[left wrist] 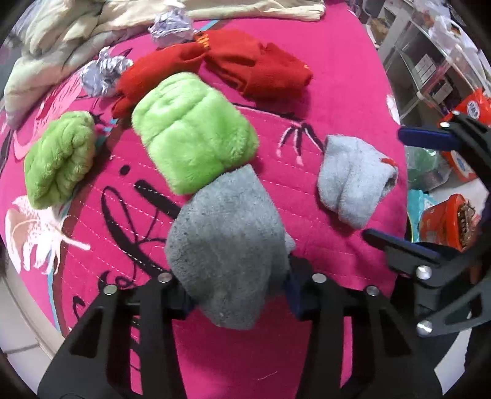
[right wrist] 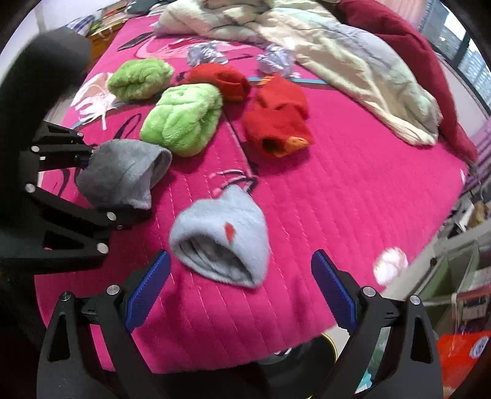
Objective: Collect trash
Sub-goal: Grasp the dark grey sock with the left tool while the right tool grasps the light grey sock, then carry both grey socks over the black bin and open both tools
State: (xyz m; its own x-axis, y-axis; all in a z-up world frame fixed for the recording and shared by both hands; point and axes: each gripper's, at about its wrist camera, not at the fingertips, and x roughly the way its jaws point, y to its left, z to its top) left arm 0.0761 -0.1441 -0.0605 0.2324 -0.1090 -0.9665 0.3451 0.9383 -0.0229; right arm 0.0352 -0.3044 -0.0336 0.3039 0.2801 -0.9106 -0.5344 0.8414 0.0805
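Between the left gripper's [left wrist: 239,294] dark fingers sits a grey fuzzy sock [left wrist: 227,245], clamped at its near end on the pink quilted bedspread [left wrist: 337,92]; the right wrist view shows the same clamp from the side, with the sock bulging out beyond the tips. Just to the right of it, apart from it, lies a pale blue sock [right wrist: 224,239] with a small red mark, and the right gripper [right wrist: 241,288] hangs over its near edge with its blue-padded fingers [right wrist: 147,291] spread wide on either side, touching nothing. Just beyond the grey sock lies a lime green plush bundle [left wrist: 193,135], touching it in the left wrist view, with a second green bundle [left wrist: 58,159] further left. Farther back lie two red knitted pieces [left wrist: 254,70], and behind them two crumpled balls of silvery paper [left wrist: 172,24], the trash, near the far side of the bed beside a rumpled cream duvet [right wrist: 337,55]. Off the bed's right edge orange packaging [left wrist: 448,224] lies on the floor.
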